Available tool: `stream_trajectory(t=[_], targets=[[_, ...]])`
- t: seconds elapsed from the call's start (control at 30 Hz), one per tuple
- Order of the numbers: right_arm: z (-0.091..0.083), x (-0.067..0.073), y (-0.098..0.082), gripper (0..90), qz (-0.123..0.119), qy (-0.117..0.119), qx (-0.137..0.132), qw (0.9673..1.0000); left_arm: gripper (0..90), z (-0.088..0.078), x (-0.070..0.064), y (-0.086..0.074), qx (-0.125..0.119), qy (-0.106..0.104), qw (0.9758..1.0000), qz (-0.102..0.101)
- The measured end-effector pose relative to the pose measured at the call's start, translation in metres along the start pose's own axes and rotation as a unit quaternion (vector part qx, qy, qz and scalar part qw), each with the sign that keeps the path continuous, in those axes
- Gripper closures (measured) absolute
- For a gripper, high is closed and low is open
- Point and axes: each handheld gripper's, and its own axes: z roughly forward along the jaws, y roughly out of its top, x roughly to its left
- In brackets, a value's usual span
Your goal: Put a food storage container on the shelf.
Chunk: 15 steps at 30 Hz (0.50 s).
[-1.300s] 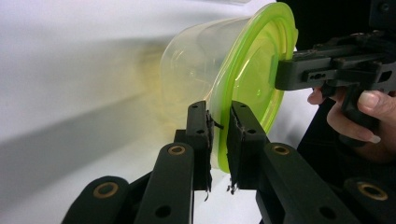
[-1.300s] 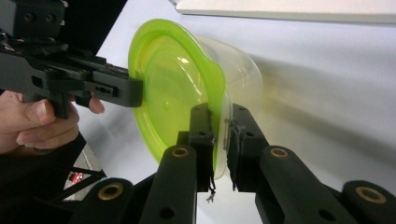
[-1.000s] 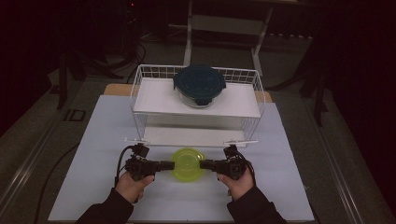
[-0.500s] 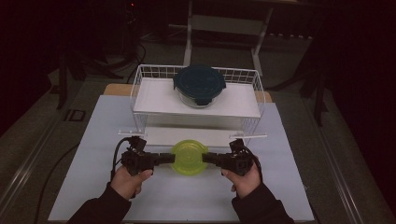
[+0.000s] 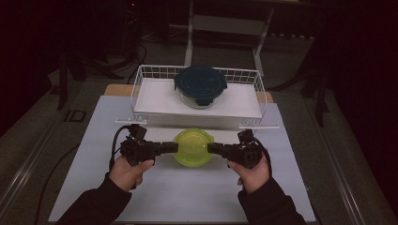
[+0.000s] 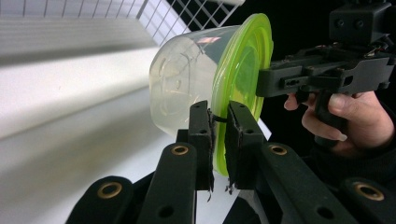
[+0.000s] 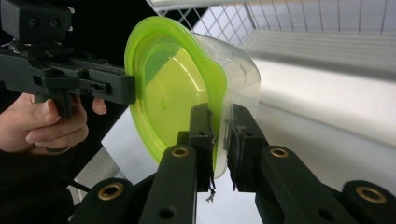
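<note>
A clear round container with a lime-green lid (image 5: 193, 146) hangs above the white table, held from both sides. My left gripper (image 5: 174, 147) is shut on the lid's left rim. My right gripper (image 5: 210, 148) is shut on the right rim. In the left gripper view the jaws pinch the green lid's edge (image 6: 219, 135), the clear tub (image 6: 184, 88) bulges to the left, and the other gripper (image 6: 327, 74) grips the far rim. In the right gripper view the jaws clamp the lid (image 7: 170, 88), and the left gripper (image 7: 70, 77) holds the opposite edge.
A white wire basket (image 5: 141, 82) stands behind the held container, at the table's far side. Inside it sits a glass container with a dark blue lid (image 5: 200, 84). The white table top (image 5: 187, 197) spreads below and around my hands.
Both grippers have risen with the green-lidded container between them; it now hangs higher, closer to the basket's front edge.
</note>
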Motion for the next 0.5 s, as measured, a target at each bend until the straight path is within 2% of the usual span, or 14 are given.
stream_trajectory(t=[0.5], targets=[[-0.018, 0.013, 0.037, 81.0, -0.017, -0.011, -0.031, 0.9993, 81.2, -0.01, -0.016, 0.039, -0.022, -0.001, 0.9996, 0.017]])
